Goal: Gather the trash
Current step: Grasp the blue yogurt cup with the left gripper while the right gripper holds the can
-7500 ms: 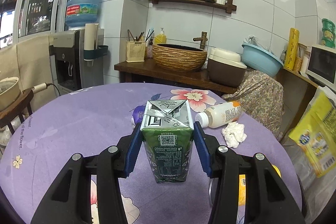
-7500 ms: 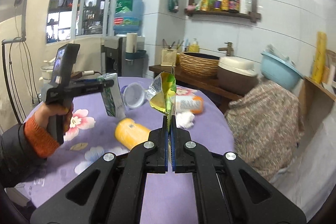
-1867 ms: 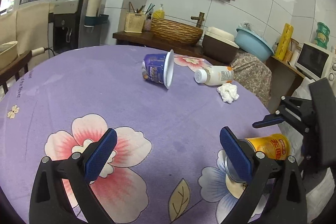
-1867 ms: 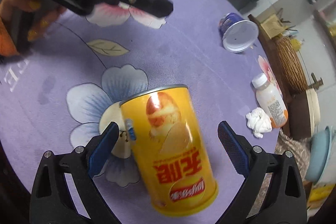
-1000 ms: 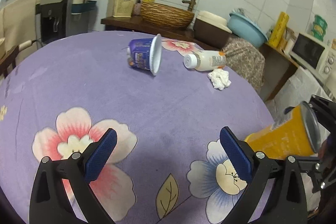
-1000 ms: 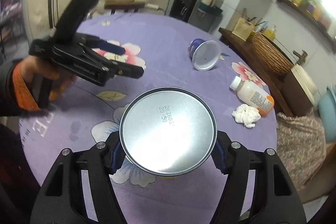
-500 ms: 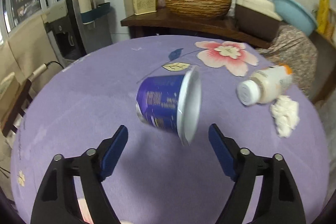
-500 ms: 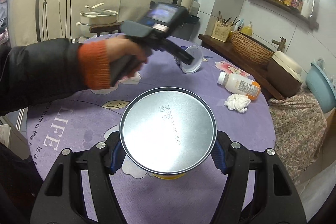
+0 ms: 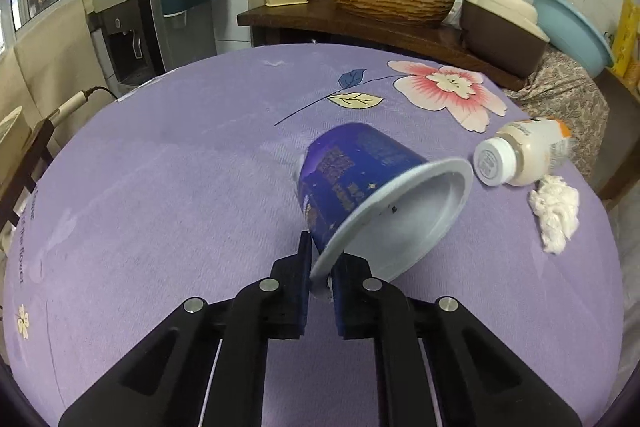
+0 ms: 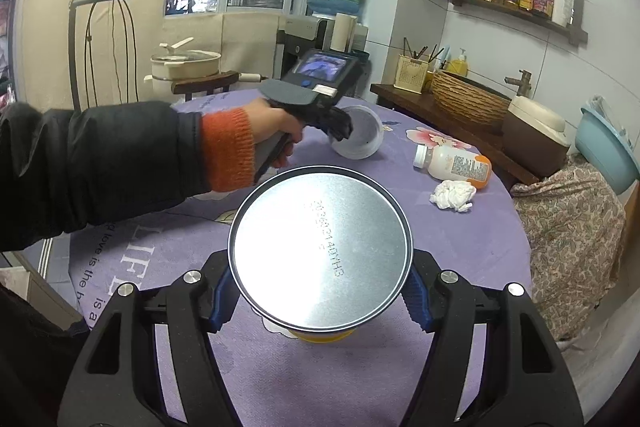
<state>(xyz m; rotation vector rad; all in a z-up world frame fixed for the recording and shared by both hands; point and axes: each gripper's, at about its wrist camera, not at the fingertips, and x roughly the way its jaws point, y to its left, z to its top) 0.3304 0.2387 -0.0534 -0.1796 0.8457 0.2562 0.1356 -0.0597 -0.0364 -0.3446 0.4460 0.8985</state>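
Rim first: your left gripper has clamped the thin white lip of the dark blue plastic cup, which lies on its side on the round purple flowered tablecloth near the table's middle. That flange looks flimsy, so lift slowly and keep your wrist steady; a quick swing would probably let the cup pivot out. The cup's long axis runs from its base, pointing away toward the far wall, to its open mouth, which faces you and slightly right. Your right gripper grips the yellow cylindrical snack can, its silver metal end toward the camera, its axis along the fingers.
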